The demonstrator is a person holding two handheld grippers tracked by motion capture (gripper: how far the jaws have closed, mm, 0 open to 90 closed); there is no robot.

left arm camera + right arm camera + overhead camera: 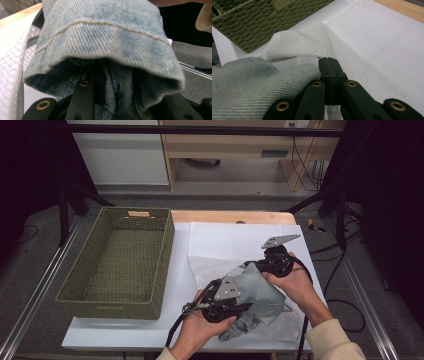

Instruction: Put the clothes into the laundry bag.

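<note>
Denim garment [260,292] bunched between left tongs [239,306], right tongs [328,65] pressed together on white mesh bag [372,40].

green woven basket [117,260] stands at the left on the white-covered table [125,332].

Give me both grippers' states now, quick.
Left gripper: shut on the jeans.
Right gripper: shut on the mesh bag, pinching its edge.
</note>
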